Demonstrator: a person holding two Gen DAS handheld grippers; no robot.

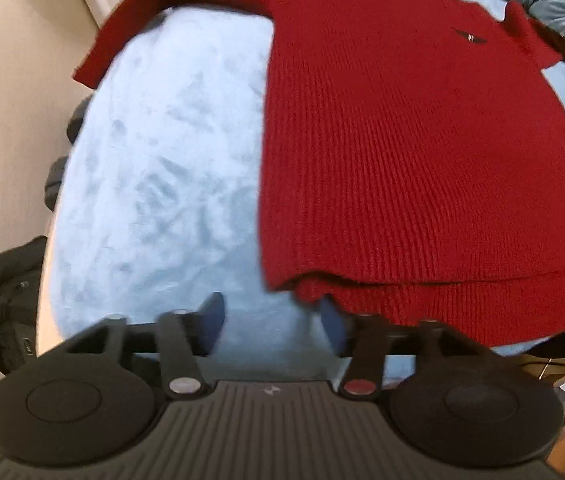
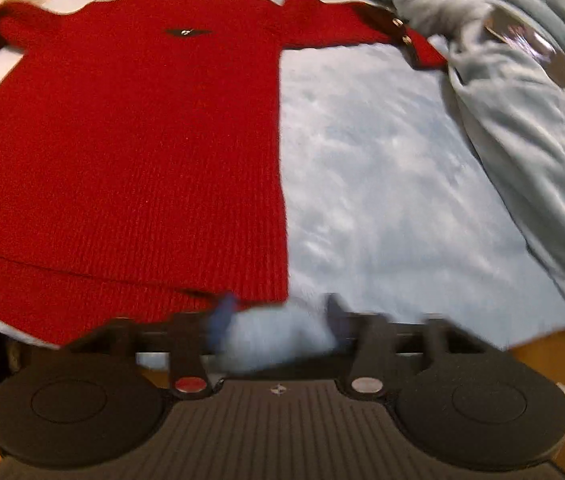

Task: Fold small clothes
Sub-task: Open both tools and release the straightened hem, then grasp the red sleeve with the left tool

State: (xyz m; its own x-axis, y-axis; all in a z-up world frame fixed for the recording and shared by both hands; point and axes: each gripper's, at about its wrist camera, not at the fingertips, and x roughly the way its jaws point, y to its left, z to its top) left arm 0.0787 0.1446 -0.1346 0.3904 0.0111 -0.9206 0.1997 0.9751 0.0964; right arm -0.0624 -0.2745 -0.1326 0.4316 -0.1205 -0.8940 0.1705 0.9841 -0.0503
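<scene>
Two wrist views of a red knitted sweater [image 1: 394, 152] lying face up on a light blue bed sheet [image 1: 154, 168], body flat, both sleeves spread outward near the far end, hem nearest the cameras. A small dark emblem [image 2: 187, 32] is sitting on the chest.

The left gripper [image 1: 272, 316] is hovering just off the hem's left corner, its jaws standing apart with only sheet between them; the right fingertip appears to be at the hem's edge, though blur is hiding any contact. The right gripper [image 2: 278, 316] is hovering at the hem's right corner, jaws likewise apart and holding nothing; its fingers are smeared by motion.

Judged from this layout, the garment is lying spread and the first fold is not yet made. For a clean fold, each gripper is probably best closing on both knit layers at one edge, one hand near the hem and one near the shoulder, so the side comes over as a straight line. The ribbed knit is likely to stretch and sag, so an even lift matters.

A rumpled grey-blue duvet [image 2: 522, 92] is lying beside the sleeve on the right. No containers are showing in either view.
</scene>
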